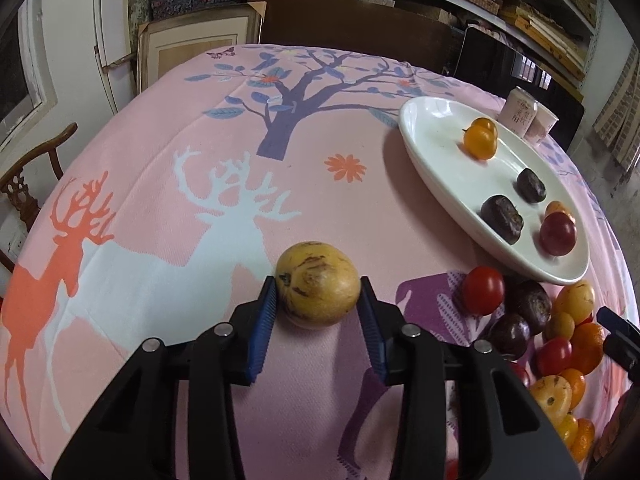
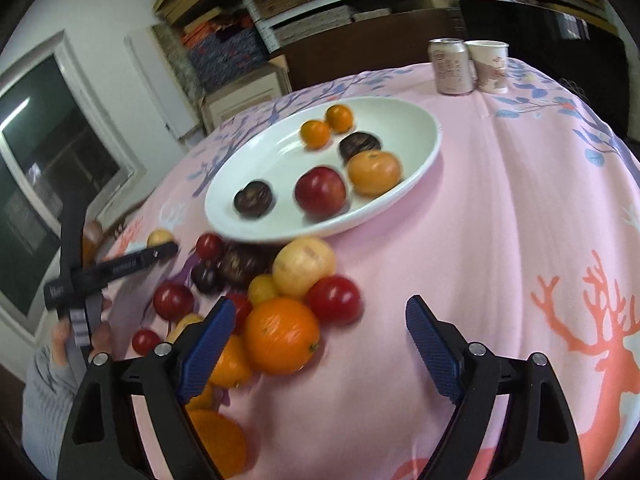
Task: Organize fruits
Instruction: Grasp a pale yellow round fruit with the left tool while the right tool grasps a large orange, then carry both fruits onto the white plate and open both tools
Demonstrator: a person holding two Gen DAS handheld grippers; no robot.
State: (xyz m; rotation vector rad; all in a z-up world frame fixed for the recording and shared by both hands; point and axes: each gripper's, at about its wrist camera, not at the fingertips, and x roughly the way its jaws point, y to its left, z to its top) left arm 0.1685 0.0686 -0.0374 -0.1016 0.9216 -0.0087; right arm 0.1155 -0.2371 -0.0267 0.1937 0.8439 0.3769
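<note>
My left gripper [image 1: 319, 292] holds a yellow-brown spotted round fruit [image 1: 318, 289] between its blue pads, just above the pink tablecloth. A white oval plate [image 1: 428, 120] at the right carries orange, dark purple and red fruits. A heap of loose fruits [image 1: 532, 320] lies on the cloth in front of the plate. My right gripper [image 2: 320, 316] is open and empty, low over the cloth, with a large orange [image 2: 282, 334] beside its left pad. The plate [image 2: 416, 116] and the fruit heap [image 2: 256, 276] also show in the right wrist view, which is blurred. The left gripper [image 2: 120, 266] shows there at the left.
A pink can [image 2: 450, 66] and a paper cup [image 2: 490, 66] stand at the table's far edge behind the plate. A wooden chair [image 1: 28, 176] stands at the left of the table. Shelves and boxes line the wall behind.
</note>
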